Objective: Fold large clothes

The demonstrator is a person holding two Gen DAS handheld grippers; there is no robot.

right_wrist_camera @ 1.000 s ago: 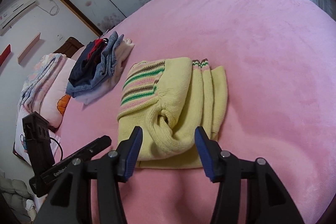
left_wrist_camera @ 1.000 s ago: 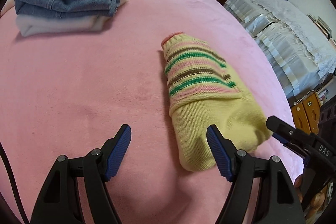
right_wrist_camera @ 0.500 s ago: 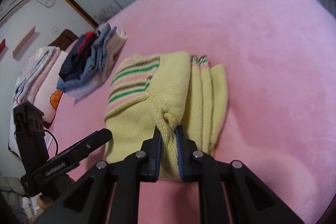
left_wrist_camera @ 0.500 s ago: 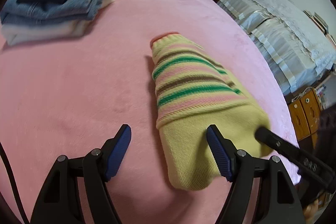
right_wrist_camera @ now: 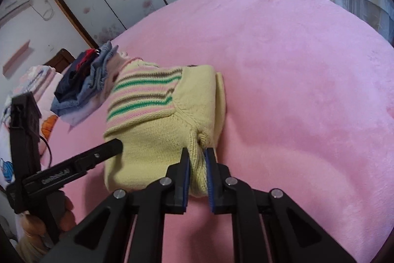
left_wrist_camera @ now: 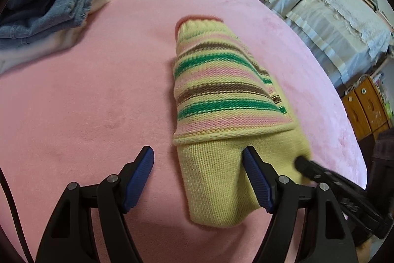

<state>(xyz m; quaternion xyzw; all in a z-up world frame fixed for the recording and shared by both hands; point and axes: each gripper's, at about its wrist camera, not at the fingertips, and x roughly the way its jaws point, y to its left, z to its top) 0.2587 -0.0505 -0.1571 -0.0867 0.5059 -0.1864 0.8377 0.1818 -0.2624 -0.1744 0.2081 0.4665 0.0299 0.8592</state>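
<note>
A: In our left wrist view, the yellow striped sweater (left_wrist_camera: 221, 120) has slid closer: its near plain edge now lies between the fingers of our left gripper (left_wrist_camera: 198, 164), whose jaws stand wide, pressing nothing. It lies folded on the pink bedspread (left_wrist_camera: 86, 90), well apart from the pile of folded clothes (left_wrist_camera: 49, 4).

B: And the right wrist view?

A: A second ago our right gripper (right_wrist_camera: 197, 159) was open over the hem; now it's pinched shut on a ridge of sweater (right_wrist_camera: 157, 130). We judge the next fold can start.

B: Poses?

A: Both point steeply down at the bed, left beside right.
</note>
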